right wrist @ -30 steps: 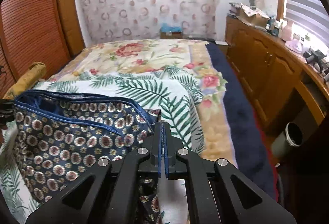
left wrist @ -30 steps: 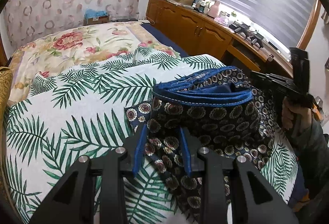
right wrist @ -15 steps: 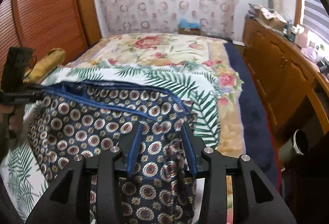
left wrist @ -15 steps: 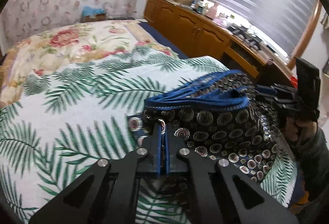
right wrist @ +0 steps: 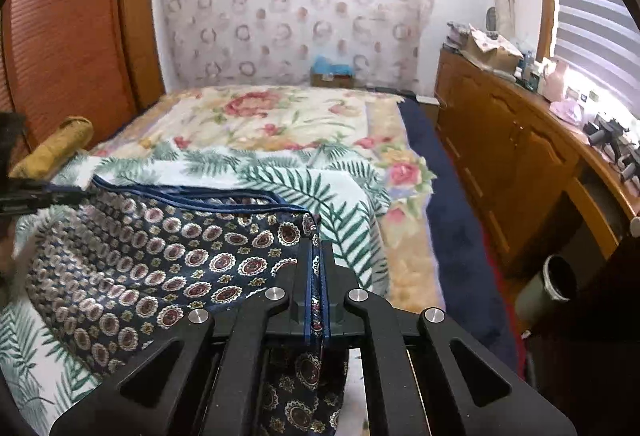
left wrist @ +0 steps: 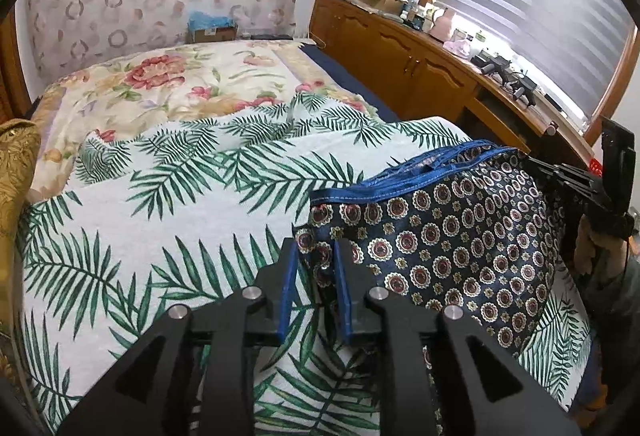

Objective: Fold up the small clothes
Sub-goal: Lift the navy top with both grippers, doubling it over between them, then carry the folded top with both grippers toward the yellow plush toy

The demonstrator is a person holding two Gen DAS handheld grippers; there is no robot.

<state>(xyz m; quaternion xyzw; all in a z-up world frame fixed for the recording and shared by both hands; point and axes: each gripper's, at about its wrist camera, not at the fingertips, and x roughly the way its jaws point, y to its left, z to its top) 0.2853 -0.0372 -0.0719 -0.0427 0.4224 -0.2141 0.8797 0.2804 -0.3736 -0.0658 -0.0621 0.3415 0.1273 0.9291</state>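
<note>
Shorts (left wrist: 452, 236) are lying across the palm-print blanket (left wrist: 160, 220) on the bed, unfolded as far as we can judge. We are pinching one side in the right gripper (right wrist: 316, 300); the left gripper (left wrist: 316, 288) is straddling the other, fingers narrowly parted.

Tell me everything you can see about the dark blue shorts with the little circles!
The shorts look like thin, silky cloth, dark navy with rows of red-and-cream round medallions and a bright blue waistband. They lie spread and a bit rumpled on the palm-leaf blanket. The right gripper is shut on one side edge. The left gripper is partly open around the other edge.
</note>
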